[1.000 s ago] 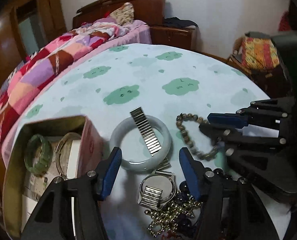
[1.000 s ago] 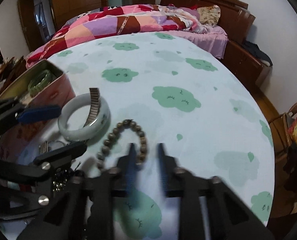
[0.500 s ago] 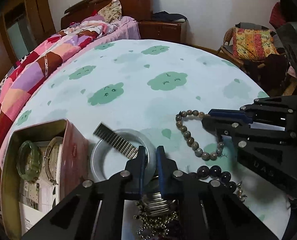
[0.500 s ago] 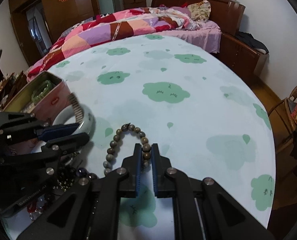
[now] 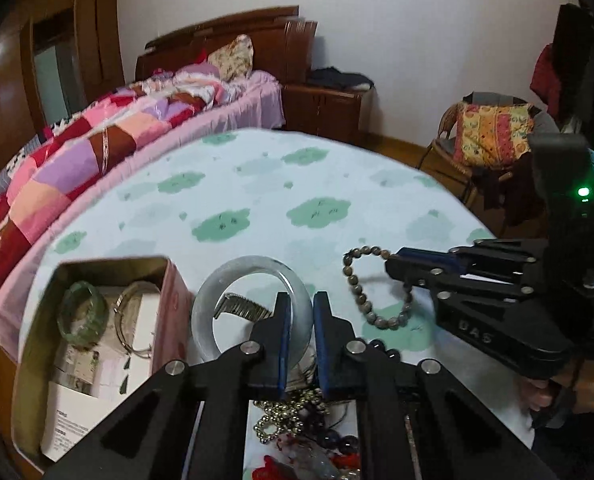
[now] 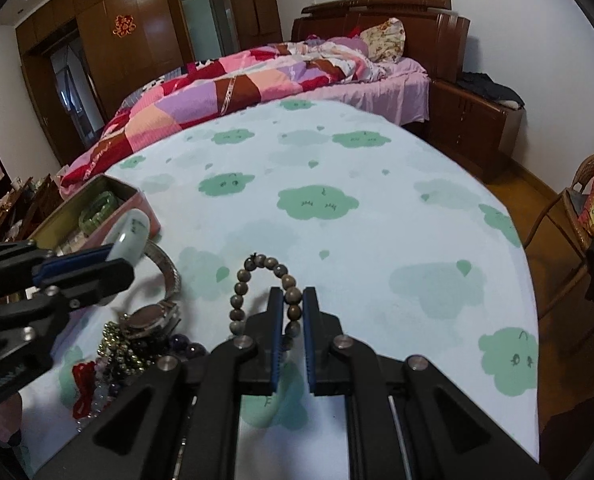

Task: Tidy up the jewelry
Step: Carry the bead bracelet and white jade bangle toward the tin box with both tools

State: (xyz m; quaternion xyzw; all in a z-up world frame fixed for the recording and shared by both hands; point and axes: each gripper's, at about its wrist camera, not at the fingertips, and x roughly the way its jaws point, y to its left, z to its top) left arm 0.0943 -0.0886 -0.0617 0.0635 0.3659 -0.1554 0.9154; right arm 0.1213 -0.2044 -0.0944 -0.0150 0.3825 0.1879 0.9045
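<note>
L gripper (image 5: 298, 312): fingers narrow, clamped on the near rim of the bangle (image 5: 233, 280). A sec ago they were wide, straddling it flat on the cloth; now it's pinched and tipped up off the table, far edge raised. Watch (image 6: 153, 314) band, which lay across the bangle before, now pokes through the ring & hangs below it, so it may snag or drag along.

R gripper (image 6: 291, 312): fingers also narrow, closed on the right side of the bead bracelet (image 6: 257, 280). 1 s ago they were open and coming in; now the loop is gripped, rest of it draped toward the far side, prob. just lifting.

Outward: tin (image 5: 97, 268) sits left of the bangle, open, w/ a green bangle (image 5: 82, 308) and a thin metal bangle (image 5: 135, 320) inside. Pile of other beads (image 5: 293, 420) near, under the L gripper. Tablecloth (image 6: 377, 220) beyond is bare.

Meaning: both grasps made at once; pick phase looks done, next is carry to the tin, L first as it's closer.
</note>
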